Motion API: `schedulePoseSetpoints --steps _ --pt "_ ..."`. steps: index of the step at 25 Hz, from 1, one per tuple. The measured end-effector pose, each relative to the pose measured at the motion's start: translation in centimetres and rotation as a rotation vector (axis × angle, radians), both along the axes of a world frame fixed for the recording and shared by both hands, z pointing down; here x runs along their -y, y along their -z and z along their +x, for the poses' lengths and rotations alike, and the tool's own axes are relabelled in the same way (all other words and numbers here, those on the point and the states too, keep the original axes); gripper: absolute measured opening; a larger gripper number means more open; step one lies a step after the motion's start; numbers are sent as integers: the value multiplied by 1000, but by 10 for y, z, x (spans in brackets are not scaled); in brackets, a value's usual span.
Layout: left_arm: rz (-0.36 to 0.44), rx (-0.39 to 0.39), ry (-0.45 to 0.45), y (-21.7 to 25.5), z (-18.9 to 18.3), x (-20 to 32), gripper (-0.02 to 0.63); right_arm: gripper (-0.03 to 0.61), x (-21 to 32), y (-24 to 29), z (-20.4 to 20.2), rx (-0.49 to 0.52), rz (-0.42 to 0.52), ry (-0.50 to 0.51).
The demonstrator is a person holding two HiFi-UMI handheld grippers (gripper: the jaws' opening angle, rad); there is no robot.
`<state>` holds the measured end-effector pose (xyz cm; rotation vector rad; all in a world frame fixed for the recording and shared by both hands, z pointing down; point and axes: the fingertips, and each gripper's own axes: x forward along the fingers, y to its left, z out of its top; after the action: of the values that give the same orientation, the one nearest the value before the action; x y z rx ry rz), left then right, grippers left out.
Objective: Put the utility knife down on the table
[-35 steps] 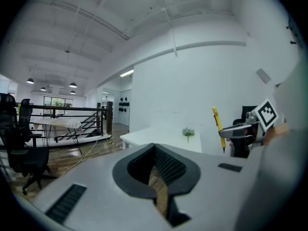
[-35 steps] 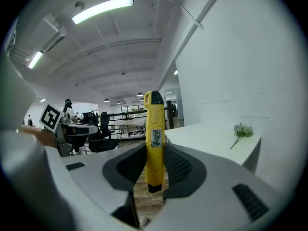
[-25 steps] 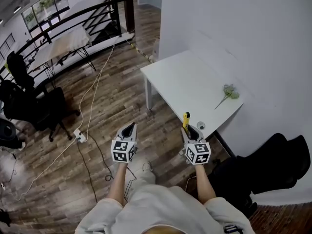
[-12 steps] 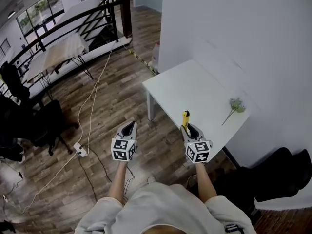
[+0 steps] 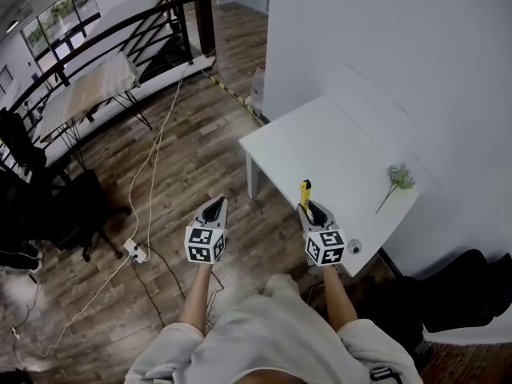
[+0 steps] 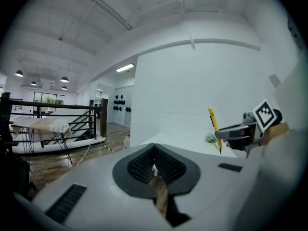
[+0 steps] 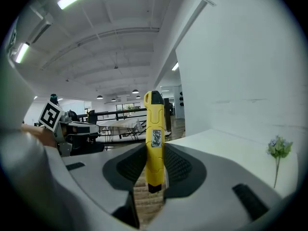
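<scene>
A yellow utility knife (image 5: pixel 305 189) stands upright between the jaws of my right gripper (image 5: pixel 309 207), which is shut on its lower body. In the right gripper view the utility knife (image 7: pixel 154 138) rises from the dark pads with its black-capped end up. This gripper hangs over the near edge of the white table (image 5: pixel 320 146). My left gripper (image 5: pixel 214 208) is shut and empty, level with the right one, over the wooden floor left of the table. From the left gripper view, the utility knife (image 6: pixel 214 126) and right gripper (image 6: pixel 236 134) show at the right.
A small sprig of flowers (image 5: pixel 398 178) lies near the table's right edge, and a small round object (image 5: pixel 354 246) at its near corner. A black bag (image 5: pixel 456 286) sits right of the table. Cables and a power strip (image 5: pixel 134 250) cross the floor; black chairs (image 5: pixel 48 206) stand left.
Both grippers have come forward together toward the white table. The right gripper, still gripping the knife, now reaches over the table's near edge. The table looks closer.
</scene>
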<state>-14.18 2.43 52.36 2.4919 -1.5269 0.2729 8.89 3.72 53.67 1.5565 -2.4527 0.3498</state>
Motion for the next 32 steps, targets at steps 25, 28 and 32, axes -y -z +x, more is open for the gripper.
schedulePoseSetpoints --steps 25,28,32 --pt "-18 11 43 -6 -3 215 6 110 221 -9 4 11 -19 33" --pt "-22 14 50 -6 -3 255 6 110 263 -10 4 12 -24 41" --pt "-27 20 55 -3 1 309 6 110 319 -5 9 18 -23 48"
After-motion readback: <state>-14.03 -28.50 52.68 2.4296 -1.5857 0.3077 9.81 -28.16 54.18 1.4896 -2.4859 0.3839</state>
